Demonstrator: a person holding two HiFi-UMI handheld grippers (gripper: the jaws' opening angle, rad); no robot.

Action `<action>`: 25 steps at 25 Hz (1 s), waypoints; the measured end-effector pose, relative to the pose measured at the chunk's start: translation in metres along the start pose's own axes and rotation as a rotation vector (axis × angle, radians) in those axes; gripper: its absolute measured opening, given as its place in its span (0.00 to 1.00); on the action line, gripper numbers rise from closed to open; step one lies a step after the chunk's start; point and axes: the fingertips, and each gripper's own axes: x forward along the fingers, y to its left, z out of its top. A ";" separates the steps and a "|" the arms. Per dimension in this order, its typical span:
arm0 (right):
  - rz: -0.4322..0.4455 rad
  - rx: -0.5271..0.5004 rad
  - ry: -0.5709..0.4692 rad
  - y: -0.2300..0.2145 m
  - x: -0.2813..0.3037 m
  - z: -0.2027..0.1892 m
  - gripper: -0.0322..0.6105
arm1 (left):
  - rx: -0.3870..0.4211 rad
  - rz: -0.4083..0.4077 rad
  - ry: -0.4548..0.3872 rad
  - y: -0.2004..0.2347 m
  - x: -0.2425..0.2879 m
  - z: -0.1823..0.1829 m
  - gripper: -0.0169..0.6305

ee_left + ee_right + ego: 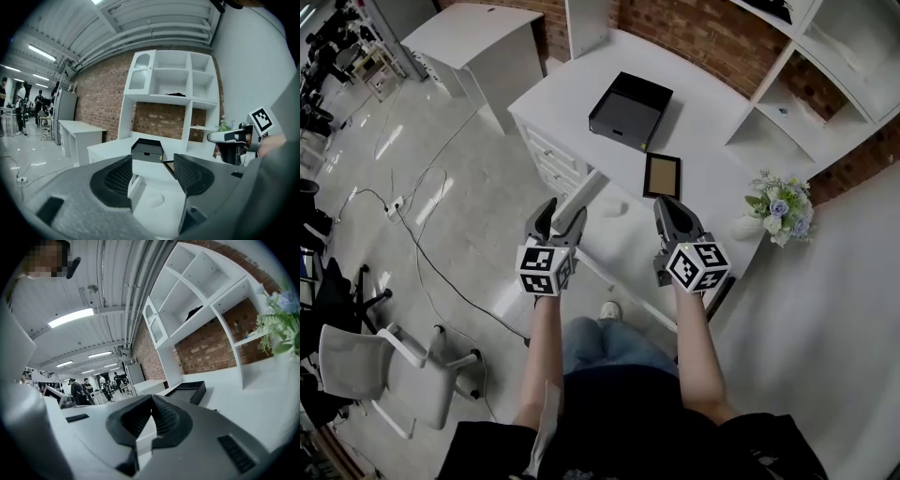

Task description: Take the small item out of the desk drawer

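- White desk (712,131) stands against a brick wall. A white cubby shelf unit (825,75) sits at its far right.
- On the desk top: a black open-topped box (630,108), and nearer the person a flat brown picture frame with a dark border (662,174). A bunch of pale flowers in a white vase (778,208) stands at the right edge.
- The wide white desk drawer (592,187) is pulled out toward the person. The left gripper view shows its side wall (136,187).
- The small pale item (616,208) lies on the drawer floor towards the back, just below the frame. It also shows faintly in the left gripper view (156,200). Its shape is too washed out to tell.
- Left gripper (562,211) hangs over the drawer's left side. Its jaws stand wide apart (153,161) with nothing gripped. The black box and the drawer show through the gap.
- Right gripper (667,204) is held over the drawer's right part, below the frame. Its jaw tips are pressed together (151,400), with no object seen clamped.
- The small item sits between the two grippers, touched by neither.
- Grey office chair (384,370) and trailing cables are on the floor at left.
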 end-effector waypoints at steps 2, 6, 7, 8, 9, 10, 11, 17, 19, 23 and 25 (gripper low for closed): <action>-0.008 0.012 0.004 -0.008 0.007 0.002 0.05 | -0.002 -0.008 0.017 0.001 0.011 -0.001 0.41; -0.021 0.023 0.013 -0.018 0.017 0.002 0.05 | 0.016 -0.039 0.047 -0.003 0.032 0.002 0.41; -0.027 0.025 0.015 -0.020 0.018 0.002 0.05 | 0.024 -0.048 0.056 -0.004 0.038 0.002 0.41; -0.032 0.028 0.018 -0.022 0.019 0.001 0.05 | 0.028 -0.056 0.065 -0.005 0.043 0.002 0.41; -0.038 0.029 0.022 -0.024 0.020 0.000 0.05 | 0.029 -0.061 0.072 -0.005 0.049 0.003 0.41; -0.043 0.028 0.028 -0.025 0.020 -0.001 0.05 | 0.029 -0.064 0.080 -0.004 0.054 0.002 0.41; -0.049 0.026 0.035 -0.027 0.020 -0.003 0.05 | 0.031 -0.066 0.091 -0.005 0.060 0.000 0.41; -0.088 0.027 0.073 -0.043 0.016 -0.021 0.05 | 0.032 -0.097 0.192 -0.015 0.107 -0.036 0.43; -0.103 0.032 0.089 -0.051 0.014 -0.030 0.05 | 0.028 -0.107 0.235 -0.020 0.124 -0.054 0.43; -0.129 0.033 0.131 -0.065 0.010 -0.048 0.05 | 0.010 -0.093 0.332 -0.024 0.152 -0.095 0.45; -0.134 0.035 0.153 -0.070 0.009 -0.058 0.05 | -0.006 -0.079 0.380 -0.024 0.162 -0.116 0.45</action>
